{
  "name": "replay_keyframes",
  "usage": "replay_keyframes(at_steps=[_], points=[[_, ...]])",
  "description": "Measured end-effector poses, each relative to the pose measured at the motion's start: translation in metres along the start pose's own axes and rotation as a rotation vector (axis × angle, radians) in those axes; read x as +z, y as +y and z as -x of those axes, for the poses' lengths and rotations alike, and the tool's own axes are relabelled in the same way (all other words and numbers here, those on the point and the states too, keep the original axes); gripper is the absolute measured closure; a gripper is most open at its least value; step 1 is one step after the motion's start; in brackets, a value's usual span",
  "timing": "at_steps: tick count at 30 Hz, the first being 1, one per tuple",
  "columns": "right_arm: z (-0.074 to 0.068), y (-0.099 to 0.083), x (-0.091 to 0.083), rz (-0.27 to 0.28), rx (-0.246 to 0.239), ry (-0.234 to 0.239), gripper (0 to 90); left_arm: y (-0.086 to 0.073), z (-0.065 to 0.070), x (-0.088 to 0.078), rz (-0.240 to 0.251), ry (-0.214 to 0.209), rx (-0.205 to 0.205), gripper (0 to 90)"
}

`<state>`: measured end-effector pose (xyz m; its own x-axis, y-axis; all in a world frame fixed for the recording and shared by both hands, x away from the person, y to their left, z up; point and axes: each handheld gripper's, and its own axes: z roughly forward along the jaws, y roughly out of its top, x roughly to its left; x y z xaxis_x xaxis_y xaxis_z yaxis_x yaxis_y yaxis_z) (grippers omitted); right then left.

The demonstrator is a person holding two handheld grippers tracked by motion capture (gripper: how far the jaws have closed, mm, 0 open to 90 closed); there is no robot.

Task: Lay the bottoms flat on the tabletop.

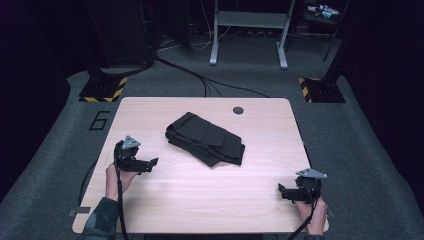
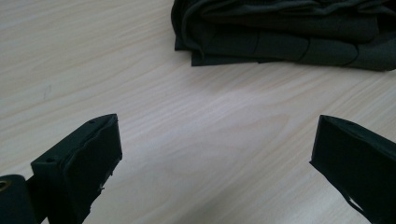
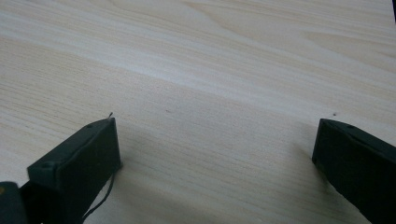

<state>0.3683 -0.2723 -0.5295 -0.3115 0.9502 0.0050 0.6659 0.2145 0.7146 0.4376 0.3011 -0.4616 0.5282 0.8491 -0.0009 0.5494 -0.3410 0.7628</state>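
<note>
A folded black garment (image 1: 206,139) lies in the middle of the light wooden table (image 1: 200,200), slightly toward the far side. In the left gripper view the same garment (image 2: 285,32) lies ahead of the jaws. My left gripper (image 1: 152,163) rests near the table's left edge, open and empty, pointing right toward the cloth; its jaws stand wide apart (image 2: 217,149). My right gripper (image 1: 281,190) sits at the near right corner, open and empty, pointing left over bare wood (image 3: 217,149).
A round cable hole (image 1: 238,110) sits near the table's far edge. Beyond the table are grey carpet, floor cables (image 1: 200,75), a metal stand (image 1: 248,30) and two yellow-black striped bases (image 1: 104,90). A "6" marks the floor at left (image 1: 100,121).
</note>
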Motion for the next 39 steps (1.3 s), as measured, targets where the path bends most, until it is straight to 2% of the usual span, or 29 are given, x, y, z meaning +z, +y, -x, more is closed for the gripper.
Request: replay_keyframes(at_steps=[2,6,10,12,14,15,19,22,26,27,28,30,32,35,39], points=[[0.0,0.0,0.0,0.0,0.0,0.0,0.1,0.003,0.001,0.001,0.001,0.001,0.008,1.8],[0.0,0.0,0.0,0.0,0.0,0.0,0.1,0.025,0.006,0.012,-0.002,-0.016,0.049,2.1],[0.0,0.0,0.0,0.0,-0.001,0.0,0.1,0.039,0.009,0.022,-0.014,-0.036,0.08,2.2],[0.0,0.0,0.0,0.001,0.0,0.0,0.1,0.042,0.01,0.025,-0.015,-0.044,0.082,2.1],[0.0,0.0,0.0,0.001,0.0,0.0,0.1,0.05,0.013,0.031,-0.03,-0.053,0.103,2.3],[0.0,0.0,0.0,0.001,0.0,0.0,0.2,0.052,0.015,0.035,-0.021,-0.056,0.097,2.4],[0.0,0.0,0.0,0.001,0.0,0.0,0.1,0.059,0.018,0.041,-0.023,-0.051,0.119,2.4],[0.0,0.0,0.0,0.001,-0.001,0.0,0.2,0.069,0.017,0.05,-0.022,-0.065,0.109,2.3],[0.0,0.0,0.0,0.001,0.0,0.001,0.2,0.08,0.015,0.061,-0.035,-0.067,0.105,2.5],[0.0,0.0,0.0,0.001,0.0,0.001,0.2,0.081,0.015,0.064,-0.025,-0.058,0.106,2.8],[0.0,0.0,0.0,0.001,0.0,0.001,0.2,0.083,0.014,0.067,-0.039,-0.058,0.115,3.1],[0.0,0.0,0.0,0.001,0.0,0.001,0.2,0.088,0.013,0.073,-0.05,-0.07,0.106,3.0],[0.0,0.0,0.0,0.001,-0.001,0.001,0.2,0.092,0.013,0.081,-0.044,-0.049,0.111,3.5],[0.0,0.0,0.0,0.001,-0.001,0.001,0.2,0.097,0.011,0.092,-0.08,-0.062,0.104,3.5],[0.0,0.0,0.0,0.001,-0.001,0.001,0.2,0.099,0.01,0.106,-0.095,-0.047,0.109,5.3]])
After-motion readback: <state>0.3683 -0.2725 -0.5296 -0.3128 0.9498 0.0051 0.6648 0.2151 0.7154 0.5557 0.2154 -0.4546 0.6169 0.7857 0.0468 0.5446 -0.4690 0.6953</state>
